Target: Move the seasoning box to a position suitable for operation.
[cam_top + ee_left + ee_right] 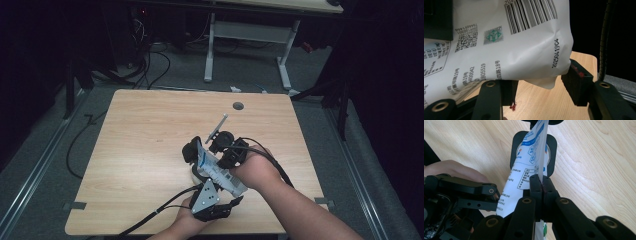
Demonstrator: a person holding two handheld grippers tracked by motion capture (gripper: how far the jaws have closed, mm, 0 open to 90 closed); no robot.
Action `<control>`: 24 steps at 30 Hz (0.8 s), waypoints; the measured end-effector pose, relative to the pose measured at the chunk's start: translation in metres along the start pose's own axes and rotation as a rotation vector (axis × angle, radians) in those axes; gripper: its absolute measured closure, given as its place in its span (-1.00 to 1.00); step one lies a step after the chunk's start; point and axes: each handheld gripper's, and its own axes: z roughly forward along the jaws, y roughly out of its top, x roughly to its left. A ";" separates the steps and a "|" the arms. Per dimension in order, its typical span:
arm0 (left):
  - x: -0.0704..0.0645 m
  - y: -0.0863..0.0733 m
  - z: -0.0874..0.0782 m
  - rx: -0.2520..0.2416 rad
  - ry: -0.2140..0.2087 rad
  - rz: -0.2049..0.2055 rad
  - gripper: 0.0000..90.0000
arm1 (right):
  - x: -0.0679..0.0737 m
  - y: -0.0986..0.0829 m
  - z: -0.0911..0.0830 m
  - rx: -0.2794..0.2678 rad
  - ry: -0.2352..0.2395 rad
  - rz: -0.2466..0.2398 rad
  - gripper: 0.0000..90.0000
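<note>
The pouch (pixel 216 169) is a white printed packet with blue markings, a barcode and a date code. It is held above the near middle of the worktop (pixel 140 145), tilted, between both claws. In the left gripper view the pouch (pixel 506 42) hangs across the jaws; its lower edge lies between them.

The right claw (pixel 541 186) is clamped on the thin edge of the pouch (pixel 529 170), jaws pressed together with the film between them. In the high view the right claw (pixel 220 147) sits at the far end of the pouch, held by the right hand (pixel 257 172) coming in from the near right.

The left claw (pixel 537 86) stands with its jaws apart; one jaw touches the pouch underside, the other stands clear to the right. In the high view the left claw (pixel 212 202) is just near of the pouch, at the near worktop edge, with its cable (pixel 150 217) trailing to the near left.

A black round-cornered holder (pixel 532 153) lies on the worktop behind the pouch.
</note>
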 end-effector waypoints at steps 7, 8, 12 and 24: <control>0.000 0.000 0.000 -0.002 0.002 -0.002 0.10 | 0.000 0.000 0.001 -0.002 0.003 0.001 0.99; 0.000 0.000 0.000 -0.003 0.002 -0.002 0.10 | 0.000 0.000 0.001 0.000 0.001 0.001 0.99; 0.000 0.000 0.000 -0.004 0.003 -0.004 0.10 | 0.000 0.000 0.001 -0.003 0.003 0.000 0.99; 0.000 0.001 0.000 -0.015 0.008 -0.010 0.11 | 0.000 0.000 0.001 -0.002 -0.003 0.001 0.99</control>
